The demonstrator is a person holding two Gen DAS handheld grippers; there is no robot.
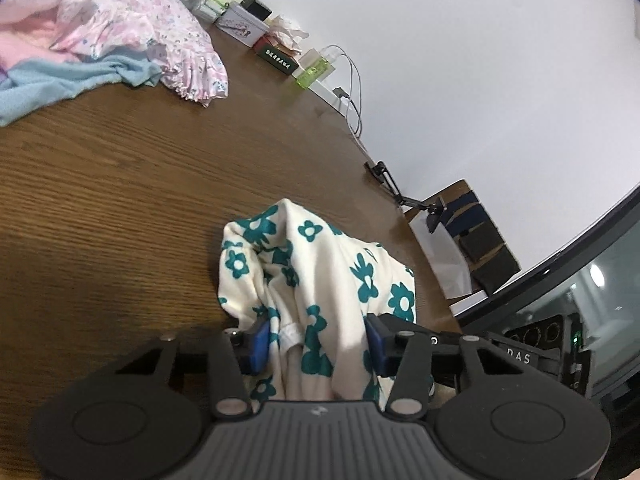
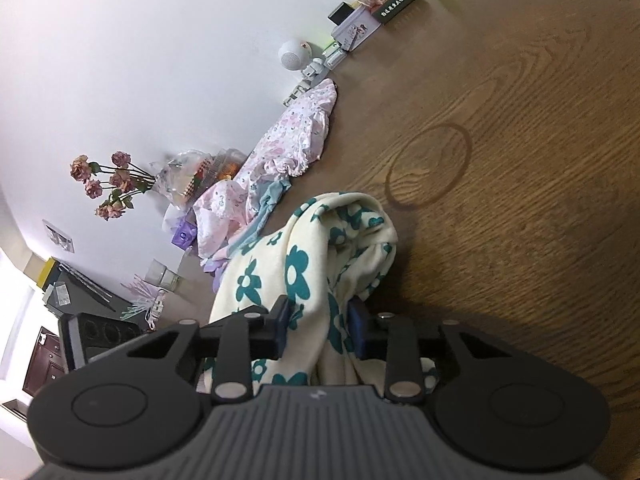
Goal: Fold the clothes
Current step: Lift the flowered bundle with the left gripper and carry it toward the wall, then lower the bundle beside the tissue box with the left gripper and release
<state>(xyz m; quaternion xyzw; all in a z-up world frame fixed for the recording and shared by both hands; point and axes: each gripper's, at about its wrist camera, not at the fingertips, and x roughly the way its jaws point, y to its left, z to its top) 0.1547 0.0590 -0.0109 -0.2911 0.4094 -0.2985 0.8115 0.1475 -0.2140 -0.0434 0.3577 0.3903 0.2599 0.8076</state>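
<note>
Cream floral garment (image 1: 320,272), bunched and unfolded, is clamped by left gripper (image 1: 316,344) and right gripper (image 2: 318,328); beyond it, pink clothes (image 1: 132,28) lie unfolded.

garment (image 1: 320,280) bunched on the desk (image 1: 120,208) near its front edge, running between the pads of the left claw (image 1: 316,344) — same garment (image 2: 320,248) also between the pads of the right claw (image 2: 318,328). clothes pile (image 1: 120,36) at the desk's far left in the left wrist view, well apart from the garment; in the right wrist view the pile (image 2: 276,160) lies just behind it. boxes (image 1: 256,28) in a row along the wall edge, right of the pile — cable (image 1: 352,92) further right. flowers (image 2: 108,184) against the wall, left of the pile. ring mark (image 2: 428,168) on the desk right of the garment.
</note>
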